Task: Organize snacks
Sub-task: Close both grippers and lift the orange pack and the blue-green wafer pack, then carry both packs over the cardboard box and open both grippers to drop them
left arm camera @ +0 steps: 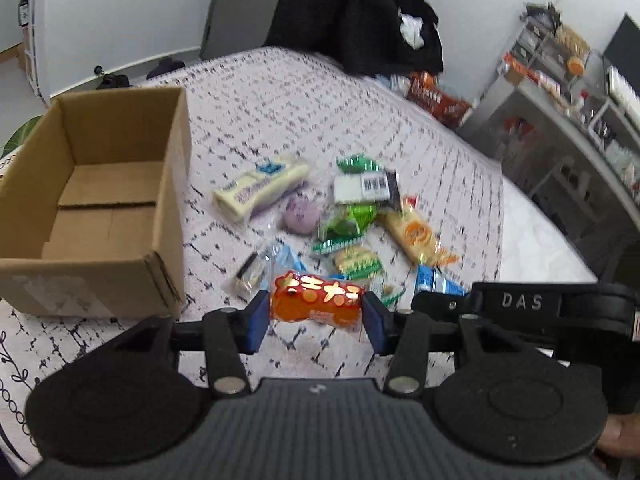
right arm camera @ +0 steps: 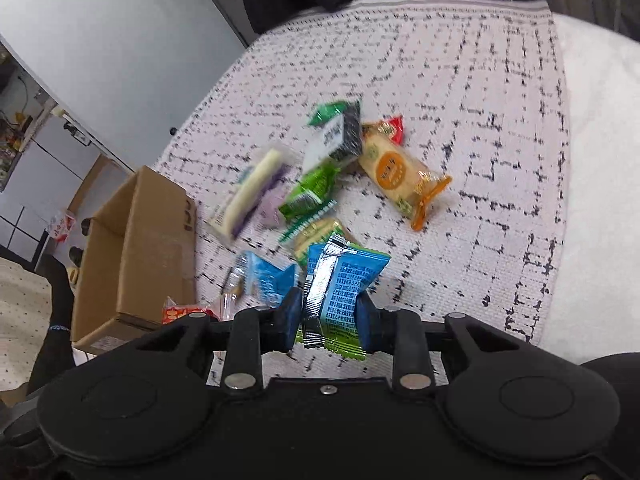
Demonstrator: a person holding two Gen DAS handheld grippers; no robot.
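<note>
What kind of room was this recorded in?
Probably a bedroom or lived-in home room: snacks lie on a patterned cloth over a soft white surface, dark clothes hang behind, and cluttered shelves stand alongside.

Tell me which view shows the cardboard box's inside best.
The left wrist view: the cardboard box shows its open top and bare floor. The right wrist view shows mainly its outer side, with the inside mostly hidden.

The white letters "DAS" stand on a black gripper part at the right edge of the left wrist view. The print on the snack wrappers and the dark mark on the cardboard box are too blurred to read.
</note>
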